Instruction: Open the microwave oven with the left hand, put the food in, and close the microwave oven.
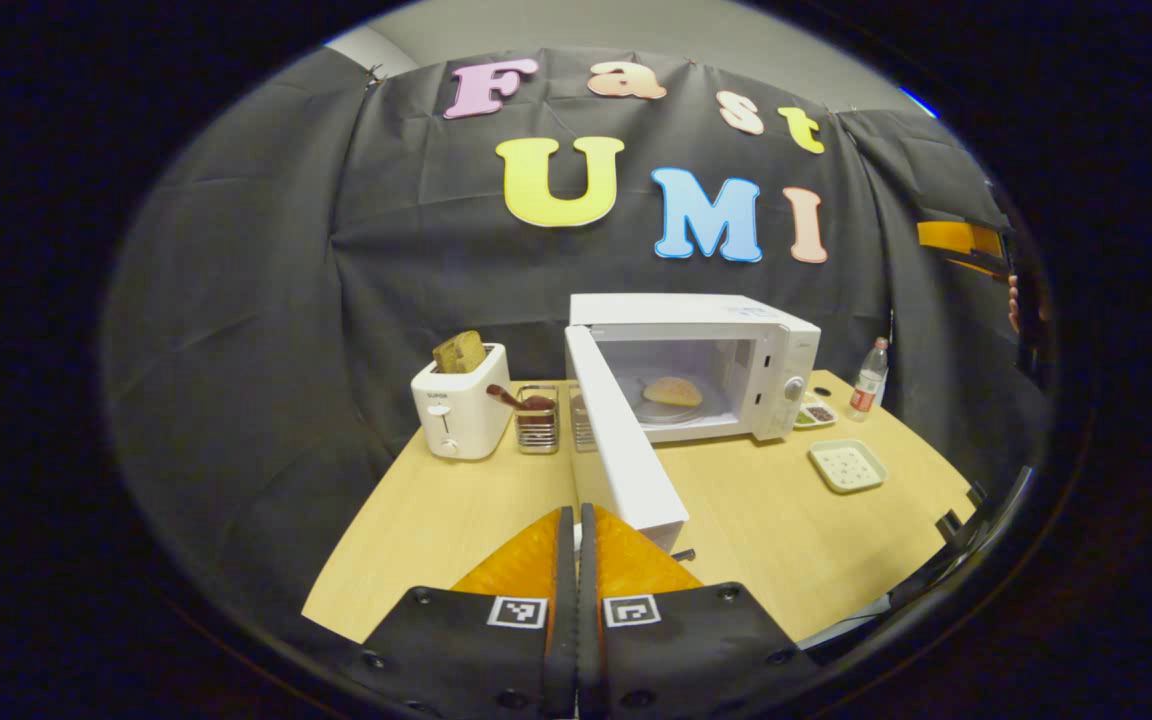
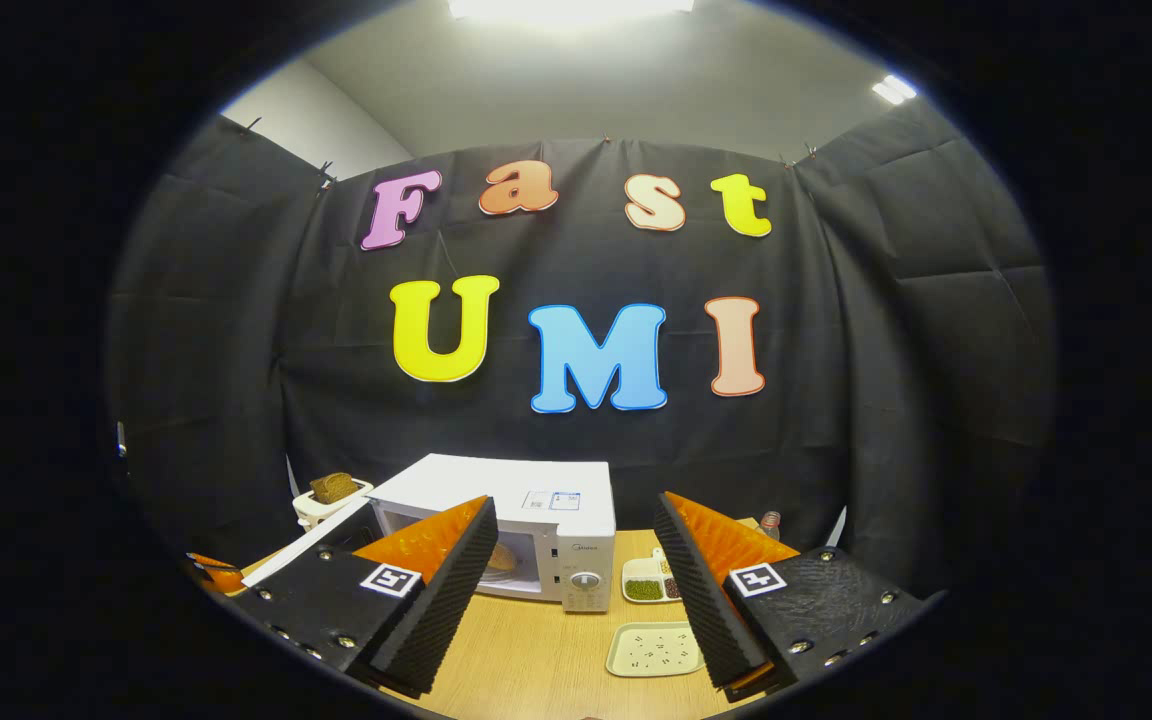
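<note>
Ahead of the left tongs (image 1: 576, 560) stands the microwave (image 1: 736, 350) on the table (image 1: 456, 520). Its door (image 1: 621, 440) hangs open, with the edge just past the fingertips. These tongs are pressed together and hold nothing. Food (image 1: 673, 391) lies on the plate inside the microwave. The right tongs (image 2: 576, 580) are spread wide, empty, up above the table. Between their fingers sits a tray (image 2: 654, 650). A toaster (image 1: 461, 410) stands left of the door.

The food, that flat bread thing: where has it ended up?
In the left gripper view the flat bread lies on the plate inside the open microwave, behind its swung-out door, with the toaster off to the left.
</note>
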{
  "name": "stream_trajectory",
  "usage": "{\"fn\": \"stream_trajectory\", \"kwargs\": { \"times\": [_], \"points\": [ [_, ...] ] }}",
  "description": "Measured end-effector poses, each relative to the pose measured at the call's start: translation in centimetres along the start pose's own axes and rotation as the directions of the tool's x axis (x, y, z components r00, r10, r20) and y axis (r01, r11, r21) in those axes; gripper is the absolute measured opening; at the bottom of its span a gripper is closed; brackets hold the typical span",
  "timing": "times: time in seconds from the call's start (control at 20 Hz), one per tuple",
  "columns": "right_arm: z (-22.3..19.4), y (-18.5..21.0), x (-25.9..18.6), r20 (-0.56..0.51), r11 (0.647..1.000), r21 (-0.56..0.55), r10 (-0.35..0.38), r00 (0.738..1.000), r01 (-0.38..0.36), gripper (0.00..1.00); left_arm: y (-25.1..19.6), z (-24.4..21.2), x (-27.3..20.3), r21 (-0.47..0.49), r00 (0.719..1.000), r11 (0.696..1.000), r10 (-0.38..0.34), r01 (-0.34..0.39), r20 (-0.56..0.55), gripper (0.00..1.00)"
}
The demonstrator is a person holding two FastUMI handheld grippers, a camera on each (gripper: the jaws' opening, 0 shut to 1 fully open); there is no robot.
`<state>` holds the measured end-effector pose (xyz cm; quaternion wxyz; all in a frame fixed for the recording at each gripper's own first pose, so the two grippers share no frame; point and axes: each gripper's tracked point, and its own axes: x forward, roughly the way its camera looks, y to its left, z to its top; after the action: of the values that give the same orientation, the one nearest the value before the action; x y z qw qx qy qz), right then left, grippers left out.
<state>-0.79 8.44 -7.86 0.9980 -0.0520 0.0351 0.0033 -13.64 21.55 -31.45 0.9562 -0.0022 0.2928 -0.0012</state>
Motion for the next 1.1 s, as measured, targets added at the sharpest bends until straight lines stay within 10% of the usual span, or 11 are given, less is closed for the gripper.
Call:
{"fn": "stream_trajectory", "kwargs": {
  "times": [0.35, 1.1],
  "points": [
    [-0.1, -1.3, 0.6, -0.005, 1.0, 0.009, -0.008, 1.0, 0.008, 0.96, -1.9, 0.0, 0.2, -0.087, 0.999, 0.995, -0.052, 0.052, -0.001, 0.07],
    [-0.5, -3.0, 2.1, -0.021, 1.0, 0.01, 0.008, 1.0, -0.008, 0.96, -12.8, 1.8, 4.1, 0.061, 0.961, 0.96, -0.27, 0.273, -0.053, 0.07]
  ]
}}
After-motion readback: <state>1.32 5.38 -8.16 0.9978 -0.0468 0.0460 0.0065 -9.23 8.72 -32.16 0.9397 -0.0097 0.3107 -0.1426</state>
